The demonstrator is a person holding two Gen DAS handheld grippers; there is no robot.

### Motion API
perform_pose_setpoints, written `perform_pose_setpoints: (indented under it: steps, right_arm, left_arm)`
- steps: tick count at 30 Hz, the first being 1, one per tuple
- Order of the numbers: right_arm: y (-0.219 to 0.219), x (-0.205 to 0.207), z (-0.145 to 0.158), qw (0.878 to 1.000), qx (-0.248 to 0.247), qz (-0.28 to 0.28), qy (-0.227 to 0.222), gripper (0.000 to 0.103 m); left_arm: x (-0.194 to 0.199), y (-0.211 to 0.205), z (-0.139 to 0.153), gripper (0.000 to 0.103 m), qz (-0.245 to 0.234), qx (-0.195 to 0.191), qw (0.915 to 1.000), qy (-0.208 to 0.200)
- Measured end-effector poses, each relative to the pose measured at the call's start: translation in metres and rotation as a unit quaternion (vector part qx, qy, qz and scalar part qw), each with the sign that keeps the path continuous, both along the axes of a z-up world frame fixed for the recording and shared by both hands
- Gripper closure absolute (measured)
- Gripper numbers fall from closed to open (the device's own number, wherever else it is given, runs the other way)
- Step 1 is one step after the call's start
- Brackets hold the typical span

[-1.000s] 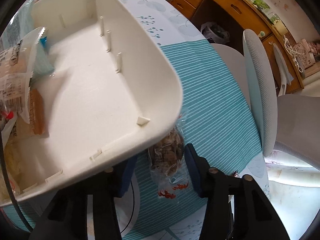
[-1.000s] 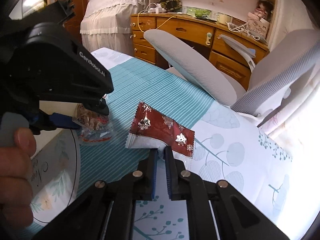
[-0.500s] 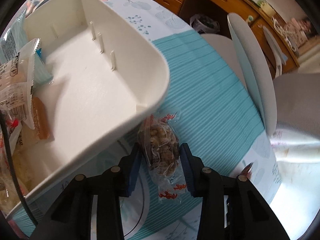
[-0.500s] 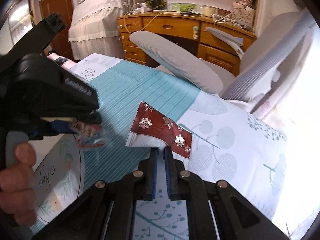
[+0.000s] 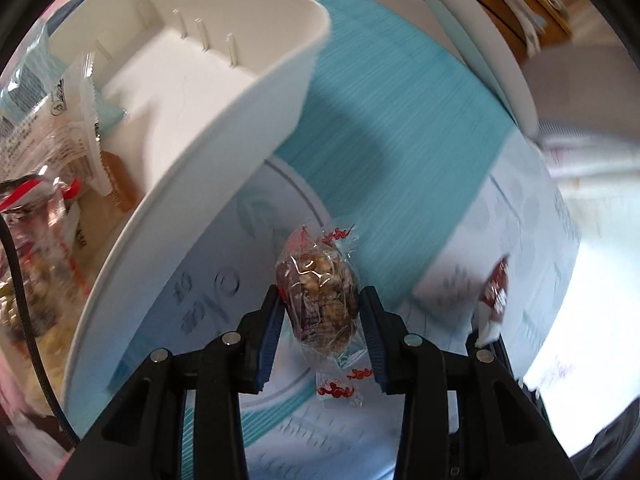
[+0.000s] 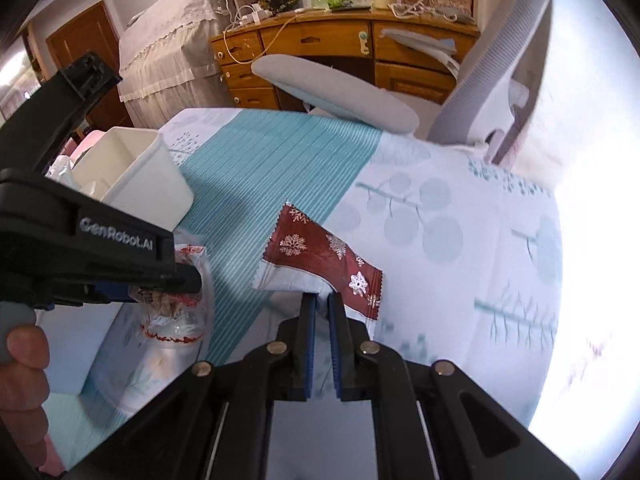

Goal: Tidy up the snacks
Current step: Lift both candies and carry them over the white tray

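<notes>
My left gripper (image 5: pixel 322 320) is shut on a clear-wrapped nut snack (image 5: pixel 320 304) and holds it above the table, to the right of the white bin (image 5: pixel 208 120). The bin holds several wrapped snacks (image 5: pixel 60 152) at its left end. My right gripper (image 6: pixel 322 312) is shut on the edge of a dark red snowflake packet (image 6: pixel 320 252), lifted off the tablecloth. The left gripper with the nut snack (image 6: pixel 172 304) shows at the left of the right wrist view, with the bin (image 6: pixel 136 176) behind it.
A teal-striped and white patterned tablecloth (image 6: pixel 280 160) covers the table. Grey office chairs (image 6: pixel 332 88) stand at the far table edge, with a wooden desk (image 6: pixel 320 40) behind. A round printed mat (image 5: pixel 240 280) lies under the bin.
My left gripper closed on the nut snack and lifted it away from under the bin's rim. My right gripper rose with the red packet.
</notes>
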State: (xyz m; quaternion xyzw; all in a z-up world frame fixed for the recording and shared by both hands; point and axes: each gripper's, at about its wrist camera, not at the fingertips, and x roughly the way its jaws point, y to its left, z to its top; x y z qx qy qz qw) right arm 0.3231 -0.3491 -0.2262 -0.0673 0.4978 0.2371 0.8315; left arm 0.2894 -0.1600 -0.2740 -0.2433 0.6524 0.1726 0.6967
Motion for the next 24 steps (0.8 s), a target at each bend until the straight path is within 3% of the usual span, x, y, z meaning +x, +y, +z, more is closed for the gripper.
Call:
perform_pose_setpoints:
  steps: [7,13,24]
  right_arm:
    - [-0.008,-0.026,0.015,1.0,0.008,-0.009,0.029,0.096]
    - [-0.004,-0.046,0.036,0.999,0.015,-0.016,0.025,0.096]
    - [0.025,-0.087,0.097,0.999,0.036,-0.009,-0.019,0.096]
  left_arm:
    - [-0.031,-0.016,0.037,0.066,-0.097,-0.005,0.9953,-0.009]
    - [-0.042,-0.02,0.07,0.066,-0.149,0.0,0.9888,-0.015]
    - [-0.069,-0.008,0.155,0.066,-0.22,0.002,0.9695,-0.108]
